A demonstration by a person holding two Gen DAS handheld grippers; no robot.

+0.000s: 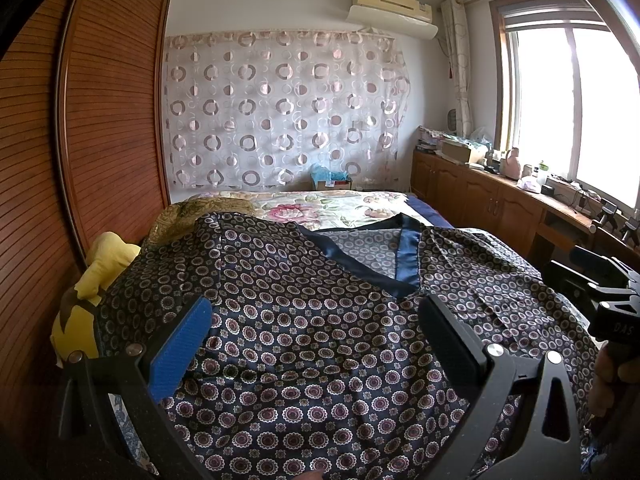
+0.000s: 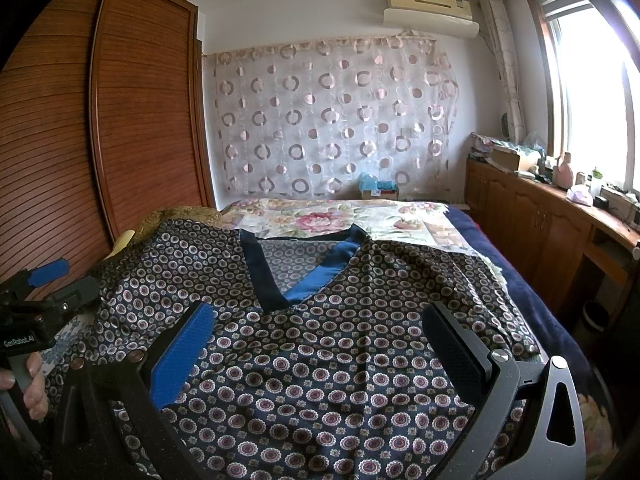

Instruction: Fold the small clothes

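Spread flat on the bed [image 2: 532, 276] and nearest both cameras, a dark patterned garment [image 1: 320, 320] with a blue-trimmed neckline [image 2: 316, 276] is seen face up, its collar turned toward the far wall. Above its lower part the left tool [image 1: 316, 332] is held with its fingers wide apart, nothing gripped between them; whether the tips touch the cloth cannot be told. The right tool [image 2: 320, 344] is likewise spread wide and empty over the same garment. In the right wrist view the left tool is seen at the left edge, gripped by a hand [image 2: 32, 384], and "GenRobot.AI" can be read on its body. A cardboard box [image 2: 378, 190] with blue material inside is seen beyond the bed's far end. Another open box [image 1: 460, 152] is seen on the wooden surface [image 1: 500, 184] under the window, among bottles and small items.
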